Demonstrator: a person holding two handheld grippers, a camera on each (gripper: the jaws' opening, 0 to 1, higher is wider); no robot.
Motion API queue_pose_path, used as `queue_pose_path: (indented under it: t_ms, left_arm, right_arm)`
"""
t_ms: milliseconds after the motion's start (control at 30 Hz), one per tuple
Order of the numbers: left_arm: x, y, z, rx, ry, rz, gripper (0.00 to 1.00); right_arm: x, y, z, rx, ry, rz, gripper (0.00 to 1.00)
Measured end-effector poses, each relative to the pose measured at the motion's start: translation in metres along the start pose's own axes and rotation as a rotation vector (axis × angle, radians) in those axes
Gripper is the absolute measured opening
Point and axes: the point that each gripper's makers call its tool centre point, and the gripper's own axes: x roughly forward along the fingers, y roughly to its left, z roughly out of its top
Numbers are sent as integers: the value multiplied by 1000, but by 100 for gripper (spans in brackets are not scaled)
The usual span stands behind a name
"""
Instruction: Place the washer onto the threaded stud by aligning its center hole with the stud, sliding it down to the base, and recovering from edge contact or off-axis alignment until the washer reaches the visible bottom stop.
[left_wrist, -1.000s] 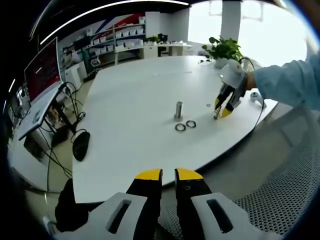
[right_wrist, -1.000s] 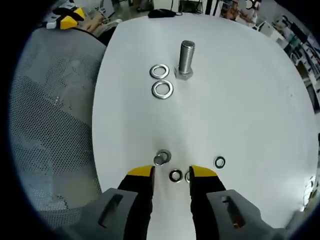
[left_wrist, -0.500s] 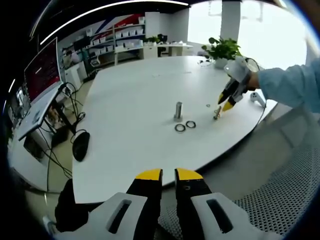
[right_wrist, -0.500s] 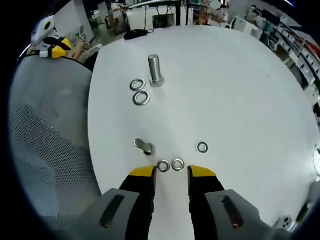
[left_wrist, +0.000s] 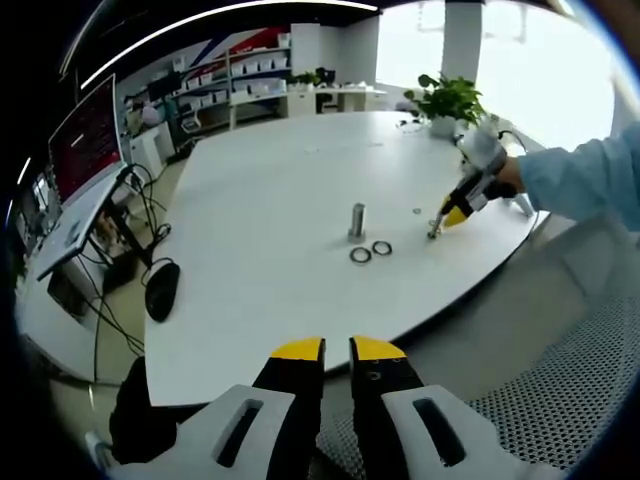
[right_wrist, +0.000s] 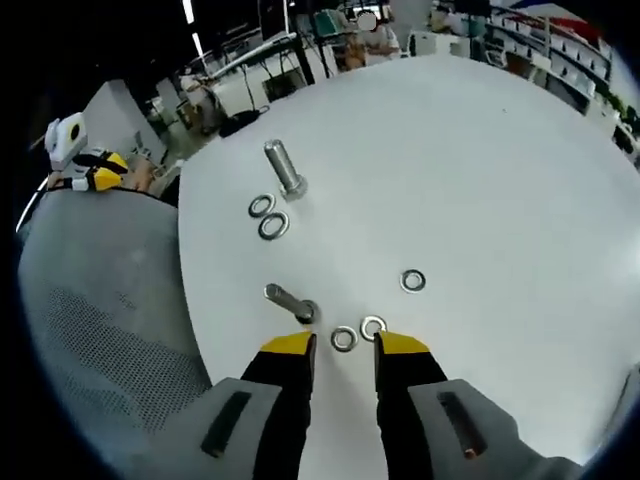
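Right gripper (right_wrist: 345, 345) pulled back, jaws apart, empty | left gripper (left_wrist: 337, 348) nearly closed, empty | step: pick washer (right_wrist: 343, 338) | next: descend, grip

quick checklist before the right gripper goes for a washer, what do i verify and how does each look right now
1. Right gripper empty and open: ok, jaws apart with nothing between them.
2. A washer within reach: ok, two small washers lie on the table just ahead of its fingertips, a third washer farther off.
3. Nearer threaded stud upright: not ok, it looks tilted or lying over.
4. Farther stud free of washers: ok, bare, with two larger washers flat beside its base.
5. Left gripper out of the way: ok, held off the white table edge, jaws nearly closed, empty.
6. Which washer fits which stud: cannot tell.
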Motion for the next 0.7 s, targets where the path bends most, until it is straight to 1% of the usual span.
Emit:
queue_pose_path:
  t_ms: [100,167,267,367,400,467,533,633,700]
  left_arm:
    - [0,0,0,0,0,0,7]
    - [0,0,0,0,1,0,7]
    - [0,0,0,0,2,0,7]
    - [0,0,0,-1,2,1,7]
    - [0,0,0,-1,2,1,7]
    - [0,0,0,-1,3,0,7]
    - [0,1,0,-1,1,1,7]
    - [0,1,0,-2,-1,1,7]
    - [0,1,0,-3,-2,2,7]
  right_arm:
    - [3,-1,-4,-16,10,-7,24]
    - [5,1,-7,-45,26,-10,24]
    - [9,6,-10,-118,64,0,24]
    - [13,9,-10,-146,84,-8,23]
    - [13,8,-6,-179,81,-18,23]
    - [14,9,-6,-186,91,-21,23]
    - [16,8,-5,-219,104,-34,22]
    - [16,5,-6,-300,137,-60,19]
    - [16,5,-5,-298,141,-68,18]
